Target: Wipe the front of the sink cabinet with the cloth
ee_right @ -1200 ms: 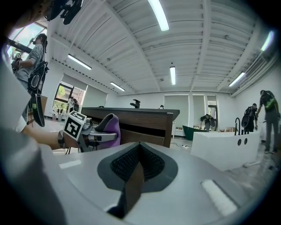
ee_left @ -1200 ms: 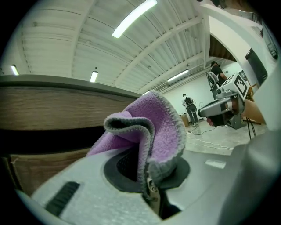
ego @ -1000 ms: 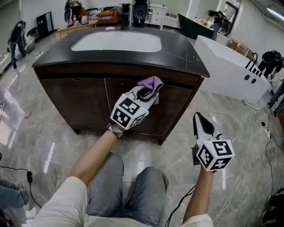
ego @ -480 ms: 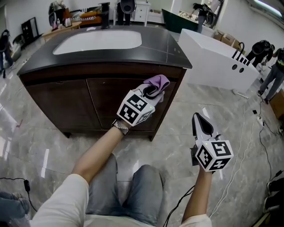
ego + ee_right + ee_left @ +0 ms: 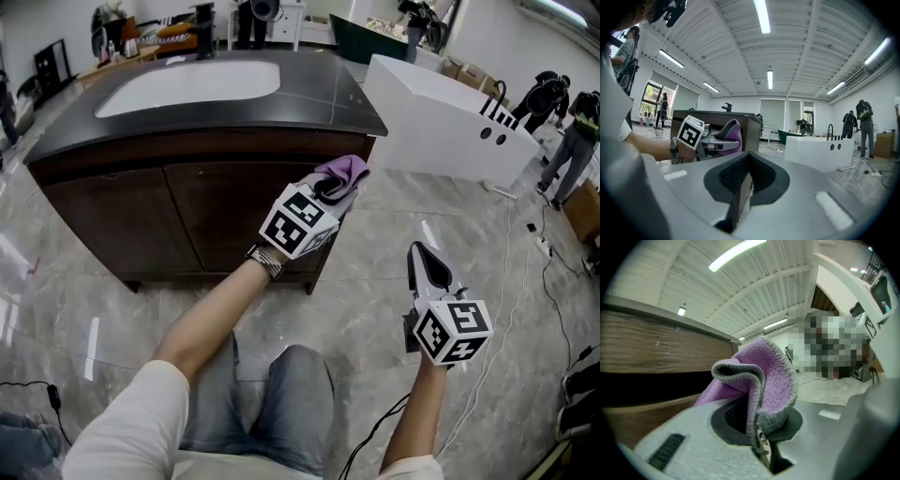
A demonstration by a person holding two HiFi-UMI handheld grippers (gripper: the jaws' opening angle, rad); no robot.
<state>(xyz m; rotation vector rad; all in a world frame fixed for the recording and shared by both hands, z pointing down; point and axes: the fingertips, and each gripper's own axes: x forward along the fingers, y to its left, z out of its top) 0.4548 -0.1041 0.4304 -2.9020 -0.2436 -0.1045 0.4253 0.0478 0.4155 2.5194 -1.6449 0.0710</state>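
Purple fuzzy cloth [image 5: 345,170] is pinched in the left gripper [image 5: 330,192], whose jaws are squeezed tight on it. A second ago the cloth was on the right door of the dark brown wooden sink cabinet [image 5: 141,211]. Now it has slid right, to the cabinet's right corner, just under the black counter top [image 5: 323,94]. The right gripper [image 5: 424,260] has stayed low on the right, jaws closed together with nothing between them.

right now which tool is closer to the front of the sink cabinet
Left. The left tool, shut on the purple cloth, is by the front right corner of the sink cabinet; the right tool hangs over the floor, apart to its right.
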